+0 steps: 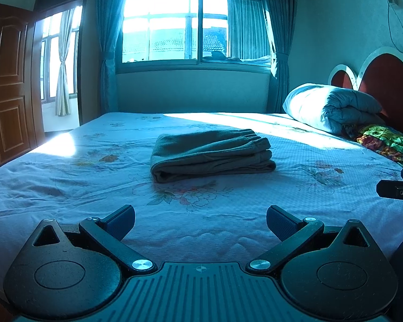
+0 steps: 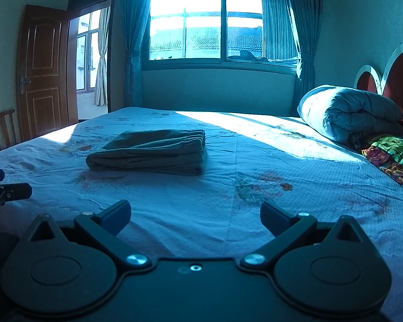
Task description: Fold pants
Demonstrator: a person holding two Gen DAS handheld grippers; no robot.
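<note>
One folded pants [image 1: 212, 155] bundle, long axis crosswise, waistband rightward.

Matt, soft olive cloth pants [image 1: 212, 155], thin floral-printed cotton bedsheet [image 1: 67, 182] lightly creased, puffy quilted fabric duvet [image 1: 333, 107], glossy varnished wood door [image 2: 41, 72], matt black plastic left gripper [image 1: 200, 221] with shiny metal screws

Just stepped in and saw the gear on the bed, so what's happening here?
A person is folding pants with a hand-held gripper in each hand. The pants lie as a compact folded bundle on the floral bed sheet. Neither tool touches them: the left hand-held gripper and the right hand-held gripper are both open, empty and set back from the bundle. The folding looks done.
</note>
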